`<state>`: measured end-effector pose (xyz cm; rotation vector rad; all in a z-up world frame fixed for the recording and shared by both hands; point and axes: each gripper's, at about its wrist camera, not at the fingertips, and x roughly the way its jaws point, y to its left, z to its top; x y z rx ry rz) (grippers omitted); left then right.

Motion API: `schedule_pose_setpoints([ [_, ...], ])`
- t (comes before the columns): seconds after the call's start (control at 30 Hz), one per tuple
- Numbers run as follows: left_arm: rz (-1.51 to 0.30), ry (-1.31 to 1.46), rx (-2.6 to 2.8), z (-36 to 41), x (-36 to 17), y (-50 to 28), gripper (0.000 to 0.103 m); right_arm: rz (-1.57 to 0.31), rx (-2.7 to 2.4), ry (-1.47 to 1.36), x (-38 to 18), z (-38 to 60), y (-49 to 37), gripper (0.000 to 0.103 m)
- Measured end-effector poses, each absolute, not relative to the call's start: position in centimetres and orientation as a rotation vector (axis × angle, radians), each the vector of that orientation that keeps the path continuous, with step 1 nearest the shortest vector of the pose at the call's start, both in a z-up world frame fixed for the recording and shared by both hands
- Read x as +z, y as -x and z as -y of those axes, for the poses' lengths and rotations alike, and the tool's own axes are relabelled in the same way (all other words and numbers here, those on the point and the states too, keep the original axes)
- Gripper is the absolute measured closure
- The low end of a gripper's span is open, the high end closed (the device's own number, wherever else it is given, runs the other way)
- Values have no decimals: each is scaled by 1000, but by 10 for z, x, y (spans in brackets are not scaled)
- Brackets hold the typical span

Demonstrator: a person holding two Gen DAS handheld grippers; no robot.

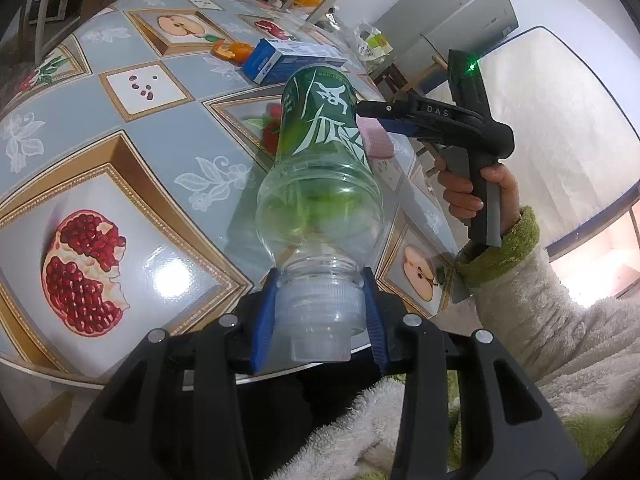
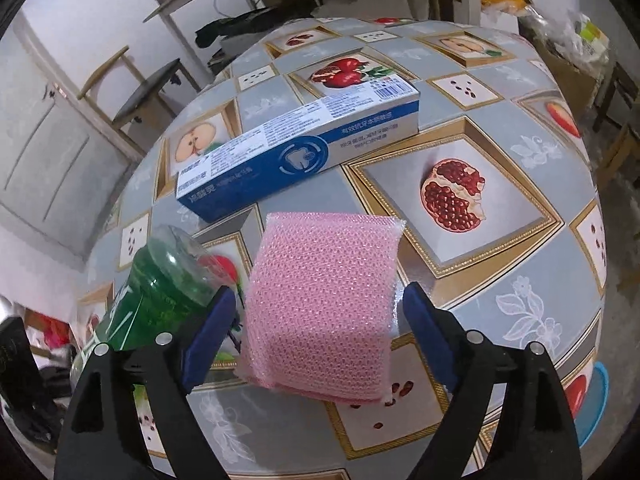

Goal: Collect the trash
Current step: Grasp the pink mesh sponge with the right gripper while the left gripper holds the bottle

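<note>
Clamped on the neck of an empty bottle, the left gripper holds it at frame centre; light, slippery, best taken there. Right gripper jaws stand apart around a soft pink sponge. A toothpaste box lies beyond on the table.

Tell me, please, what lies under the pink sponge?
The pink sponge rests on the fruit-print tablecloth, between the right tool's open fingers. The cloth directly beneath it is covered, so anything there cannot be seen.
</note>
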<state>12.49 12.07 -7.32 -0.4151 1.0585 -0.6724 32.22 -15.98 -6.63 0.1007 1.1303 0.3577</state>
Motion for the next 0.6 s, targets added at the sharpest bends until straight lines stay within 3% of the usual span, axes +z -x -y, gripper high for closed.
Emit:
schedule_pose_setpoints([
  [0.3, -1056, 449, -668, -127, -74, -123, 65, -1130, 326, -92, -83, 150, -324, 20],
  [0.6, -1051, 500, -685, -131, -73, -122, 66, -1110, 292, -170, -82, 168, -308, 29],
])
